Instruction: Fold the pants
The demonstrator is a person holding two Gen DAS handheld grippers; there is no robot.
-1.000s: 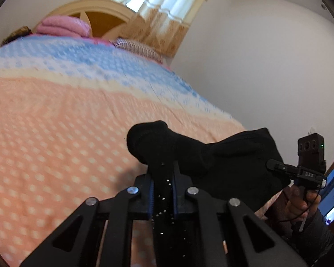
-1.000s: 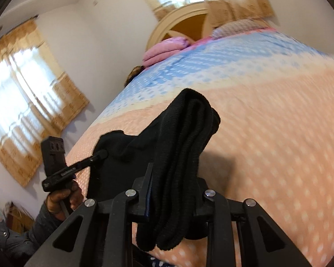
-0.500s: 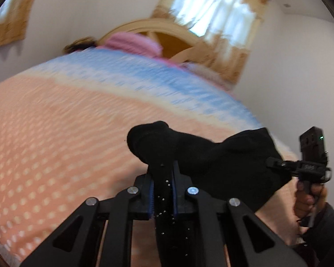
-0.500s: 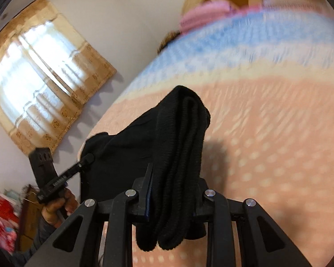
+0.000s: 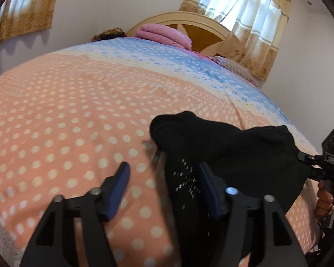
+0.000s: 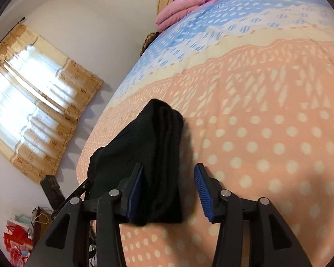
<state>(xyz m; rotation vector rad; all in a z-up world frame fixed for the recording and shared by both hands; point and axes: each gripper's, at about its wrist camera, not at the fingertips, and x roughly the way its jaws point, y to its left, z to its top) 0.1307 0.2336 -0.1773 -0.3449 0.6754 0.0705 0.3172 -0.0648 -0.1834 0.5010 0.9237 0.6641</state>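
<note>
The black pants [image 5: 222, 146] lie in a folded bundle on the peach dotted bed cover [image 5: 66, 111]. My left gripper [image 5: 162, 165] has its jaws opening. The cloth leans on the right pad [image 5: 208, 189] and the left pad stands apart from it. In the right wrist view the pants [image 6: 153, 142] show a thick ribbed folded edge. My right gripper [image 6: 168, 166] is opening too. There the cloth touches only the left pad [image 6: 135, 187], and bare cover shows beside the right pad. A hand [image 5: 325, 198] holds the right gripper at the far end of the bundle.
A pink folded blanket [image 5: 164, 33] and a pillow [image 5: 236, 66] lie at the wooden headboard [image 5: 202, 22]. Curtained windows [image 6: 33, 93] are on the walls. The bed's side edge runs left of the pants, with bags and clutter [image 6: 17, 233] on the floor below.
Both grippers were shut on the pants and their jaws have now parted. Both came down toward the bed, and the bundle rests on the cover.
</note>
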